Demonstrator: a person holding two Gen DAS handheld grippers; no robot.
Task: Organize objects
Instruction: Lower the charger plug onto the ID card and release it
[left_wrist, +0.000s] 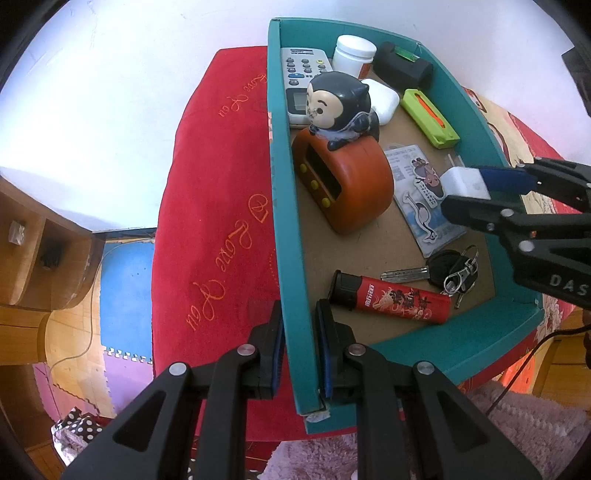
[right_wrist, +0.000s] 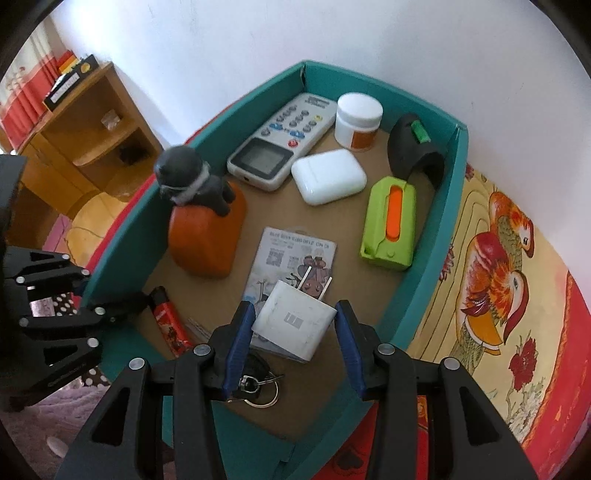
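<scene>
1. Our left gripper (left_wrist: 299, 347) pinches the box (left_wrist: 291, 258) wall, jaws pressed on it, so the box stays put.
2. Our right gripper (right_wrist: 295, 339) points down over the box. Its jaws squeeze the plug (right_wrist: 293, 319), held above the card (right_wrist: 291, 254) and keys (right_wrist: 258, 384), ready to drop in.

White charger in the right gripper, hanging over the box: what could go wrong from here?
1. The white charger is gripped at an angle, so it might slip from the right gripper.
2. Dropped here, it would land on the card and keys, cluttering them.
3. The left gripper pinches only the box wall; a bump could shift the box.
</scene>
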